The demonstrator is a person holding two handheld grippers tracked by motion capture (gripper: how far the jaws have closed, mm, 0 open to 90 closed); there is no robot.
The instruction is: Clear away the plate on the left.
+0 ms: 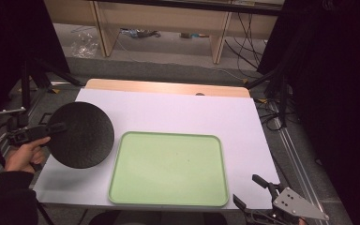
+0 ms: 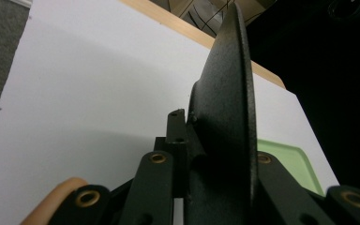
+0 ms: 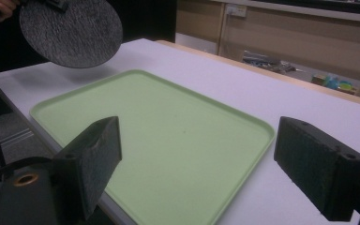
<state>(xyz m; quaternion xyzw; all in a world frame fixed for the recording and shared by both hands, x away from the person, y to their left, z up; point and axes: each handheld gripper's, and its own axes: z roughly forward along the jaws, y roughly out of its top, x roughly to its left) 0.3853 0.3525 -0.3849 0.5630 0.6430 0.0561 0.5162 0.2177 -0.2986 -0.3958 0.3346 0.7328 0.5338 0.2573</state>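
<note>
The left gripper [image 1: 51, 129] has its jaws clamped on the rim of a black plate [image 1: 82, 136], held tilted above the tabletop [image 1: 178, 112], beside a green tray [image 1: 168, 169]. The plate looks stiff, matte-textured and probably breakable; the edge grip suits it. The right gripper [image 3: 197, 164] hangs with jaws wide, the tray ahead of them.
</note>
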